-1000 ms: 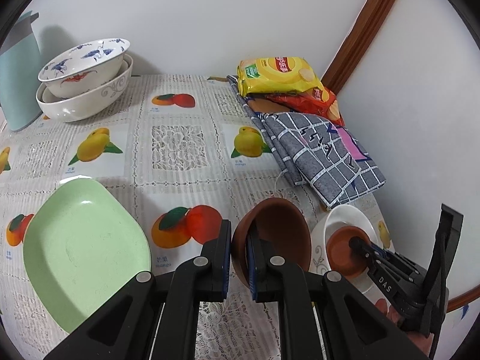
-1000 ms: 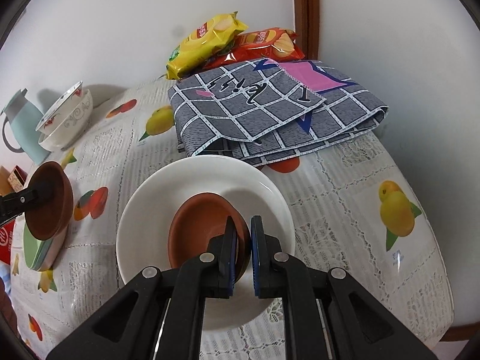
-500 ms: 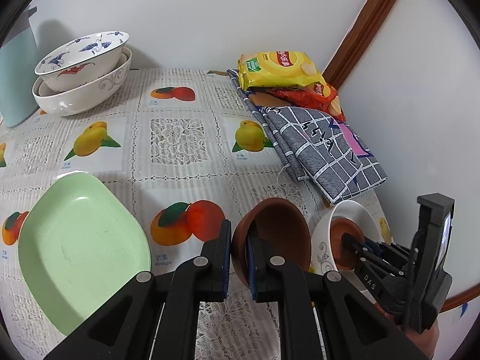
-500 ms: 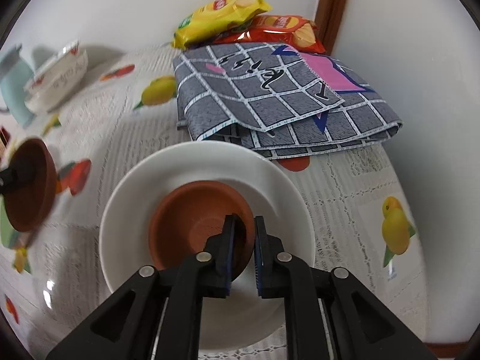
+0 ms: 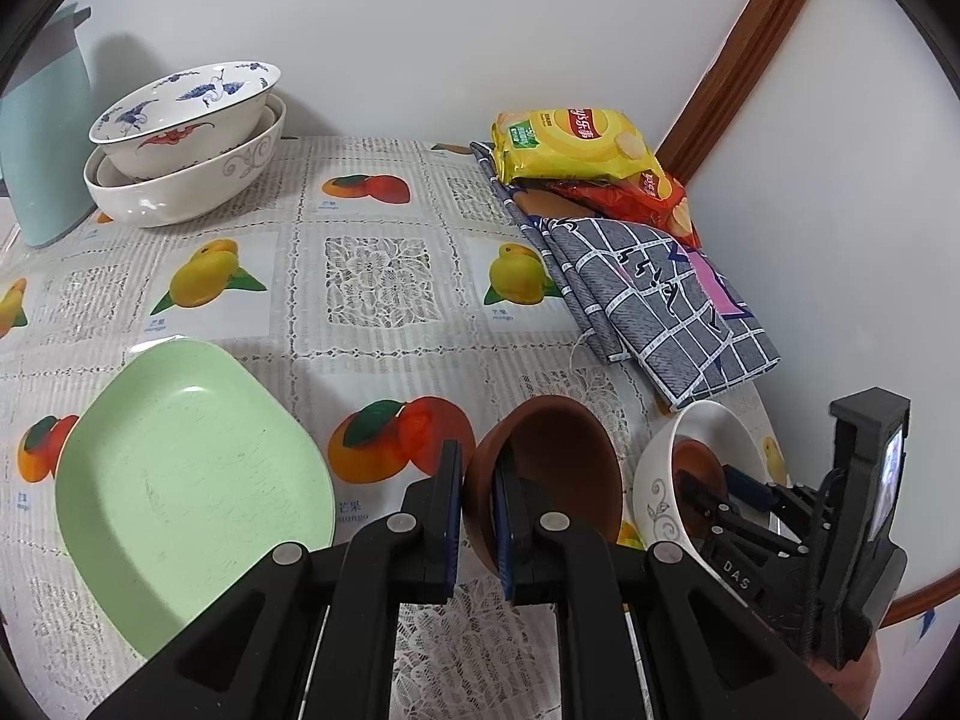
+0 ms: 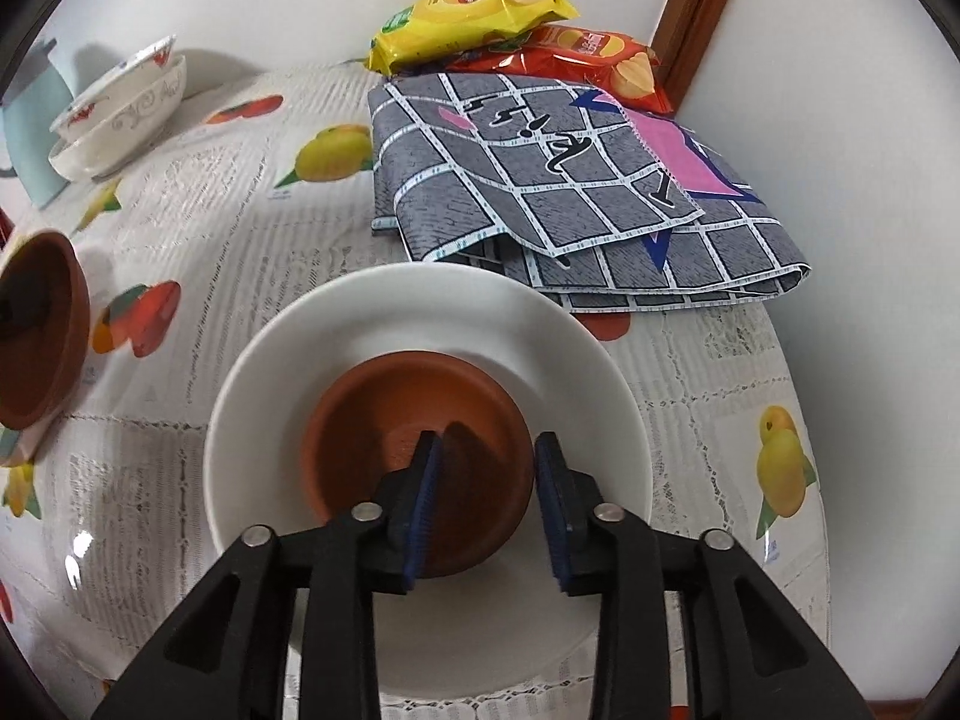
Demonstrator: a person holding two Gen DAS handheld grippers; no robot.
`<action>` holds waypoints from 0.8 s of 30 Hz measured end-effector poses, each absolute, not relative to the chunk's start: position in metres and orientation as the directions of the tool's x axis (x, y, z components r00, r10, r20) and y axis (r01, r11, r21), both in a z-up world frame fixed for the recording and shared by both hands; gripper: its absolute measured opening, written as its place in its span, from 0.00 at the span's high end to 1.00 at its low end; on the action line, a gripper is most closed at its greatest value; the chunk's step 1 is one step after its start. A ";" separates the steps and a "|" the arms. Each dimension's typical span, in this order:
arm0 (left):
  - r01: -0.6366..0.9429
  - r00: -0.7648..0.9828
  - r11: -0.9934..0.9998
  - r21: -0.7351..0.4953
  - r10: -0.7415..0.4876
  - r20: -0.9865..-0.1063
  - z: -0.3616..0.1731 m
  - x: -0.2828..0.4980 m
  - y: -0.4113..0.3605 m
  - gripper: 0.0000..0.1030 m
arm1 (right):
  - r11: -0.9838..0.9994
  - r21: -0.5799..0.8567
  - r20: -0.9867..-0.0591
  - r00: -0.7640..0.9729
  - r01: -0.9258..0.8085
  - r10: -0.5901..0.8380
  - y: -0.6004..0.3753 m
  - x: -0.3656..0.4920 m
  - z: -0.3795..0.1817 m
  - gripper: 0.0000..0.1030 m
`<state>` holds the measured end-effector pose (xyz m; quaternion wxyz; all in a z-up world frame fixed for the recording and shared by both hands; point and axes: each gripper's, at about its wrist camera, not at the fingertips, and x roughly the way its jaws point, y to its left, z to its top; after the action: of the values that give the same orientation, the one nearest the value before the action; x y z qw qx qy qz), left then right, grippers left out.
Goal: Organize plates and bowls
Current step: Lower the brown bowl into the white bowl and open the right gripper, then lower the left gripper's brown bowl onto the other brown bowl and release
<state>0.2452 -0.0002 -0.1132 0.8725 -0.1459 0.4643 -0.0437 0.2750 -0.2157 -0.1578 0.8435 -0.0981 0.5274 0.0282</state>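
Note:
My left gripper (image 5: 477,468) is shut on the rim of a brown bowl (image 5: 558,462) and holds it tilted above the table, beside a green plate (image 5: 192,480). That held bowl also shows at the left edge of the right wrist view (image 6: 42,324). A second brown bowl (image 6: 396,414) rests inside a white bowl (image 6: 420,294). My right gripper (image 6: 486,468) straddles its near rim with jaws opening. One finger is inside the bowl, the other outside, and the pads stand off the rim. In the left wrist view, the right gripper (image 5: 708,486) reaches into the white bowl (image 5: 657,498).
Two stacked white patterned bowls (image 5: 186,144) and a pale blue jug (image 5: 42,138) stand at the back left. A folded grey checked cloth (image 6: 570,180) with yellow and red snack bags (image 6: 474,6) lies just behind the white bowl. The table edge and wall are close on the right.
My right gripper's jaws have parted and let go of the brown bowl, which now sits in the white bowl. The right gripper has also rolled a little. The left gripper keeps still with its bowl.

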 end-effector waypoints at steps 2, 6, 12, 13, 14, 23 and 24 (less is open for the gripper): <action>-0.060 0.564 0.954 -0.295 -0.211 -0.799 -0.112 0.244 0.000 0.90 | 0.982 -0.122 -0.890 0.454 -0.141 -0.045 -0.217 0.272 -0.153 0.57; -0.056 0.565 0.953 -0.297 -0.215 -0.796 -0.109 0.240 -0.004 0.90 | 0.986 -0.105 -0.885 0.464 -0.131 -0.032 -0.219 0.268 -0.144 0.56; -0.039 0.575 0.959 -0.281 -0.208 -0.791 -0.098 0.232 -0.020 0.90 | 0.992 -0.049 -0.860 0.509 -0.116 0.017 -0.230 0.252 -0.125 0.56; -0.035 0.577 0.960 -0.279 -0.208 -0.790 -0.097 0.231 -0.023 0.90 | 0.993 -0.035 -0.853 0.521 -0.114 0.030 -0.233 0.249 -0.121 0.56; -0.032 0.578 0.960 -0.277 -0.208 -0.789 -0.096 0.231 -0.026 0.90 | 0.993 -0.024 -0.846 0.531 -0.111 0.039 -0.236 0.245 -0.117 0.56; 0.024 0.572 0.970 -0.240 -0.210 -0.793 -0.083 0.228 -0.079 0.90 | 0.997 0.039 -0.784 0.616 -0.061 0.069 -0.280 0.210 -0.083 0.56; 0.029 0.570 0.970 -0.240 -0.213 -0.793 -0.082 0.229 -0.084 0.90 | 0.998 0.045 -0.780 0.622 -0.054 0.069 -0.286 0.206 -0.081 0.55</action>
<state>0.2287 -0.0836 -0.0825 0.8803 -0.1005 0.4585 -0.0686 0.2059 -0.2864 -0.0812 0.9005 0.0086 0.4335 0.0340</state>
